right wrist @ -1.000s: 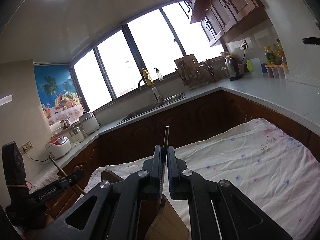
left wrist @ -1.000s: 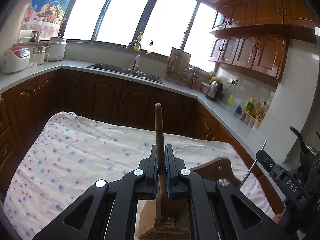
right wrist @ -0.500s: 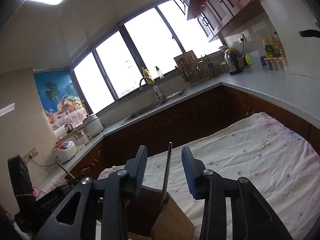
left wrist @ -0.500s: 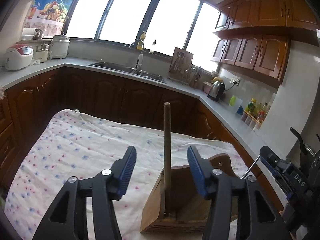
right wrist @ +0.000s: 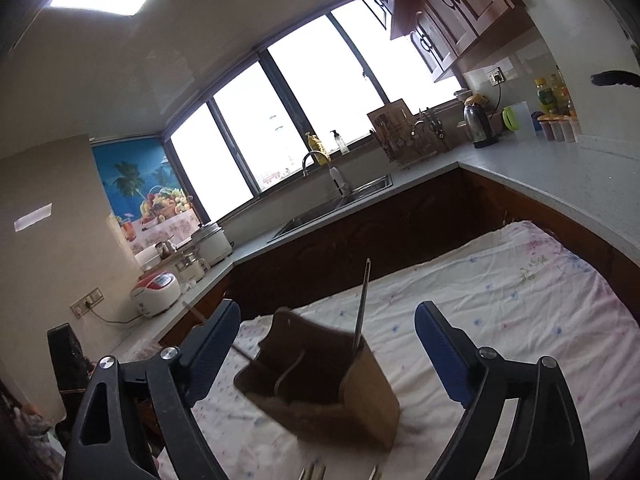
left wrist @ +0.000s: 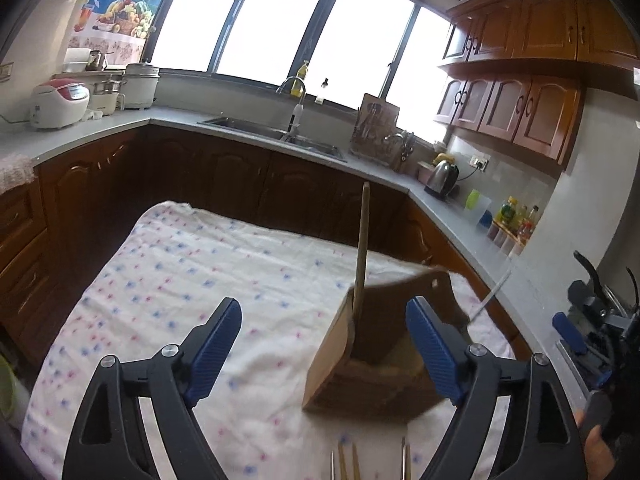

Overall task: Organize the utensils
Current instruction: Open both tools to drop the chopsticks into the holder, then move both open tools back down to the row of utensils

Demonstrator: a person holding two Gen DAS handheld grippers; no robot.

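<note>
A wooden utensil holder [left wrist: 360,384] [right wrist: 372,396] stands on the flowered cloth. A wooden handle [left wrist: 362,248] sticks up from its left end in the left wrist view. A thin metal handle [right wrist: 362,308] stands in it in the right wrist view. My left gripper [left wrist: 326,346] is back from the holder, its jaws opening, with nothing pressed between the blue pads [left wrist: 218,344]. My right gripper [right wrist: 328,350] is likewise back from the holder, jaws opening and free of the metal handle. Tips of loose utensils [left wrist: 344,460] [right wrist: 312,472] show at the bottom edge.
The flowered cloth [left wrist: 180,280] covers the table, with bare cloth left of the holder. Dark wooden cabinets and a grey counter [left wrist: 240,120] with a sink [left wrist: 276,134] run behind. The right gripper [left wrist: 576,332] shows at the right edge.
Both grippers were shut on their handles a second ago. They have let go, spread wide and drawn back from the holder, leaving the wooden and metal handles standing in it.
</note>
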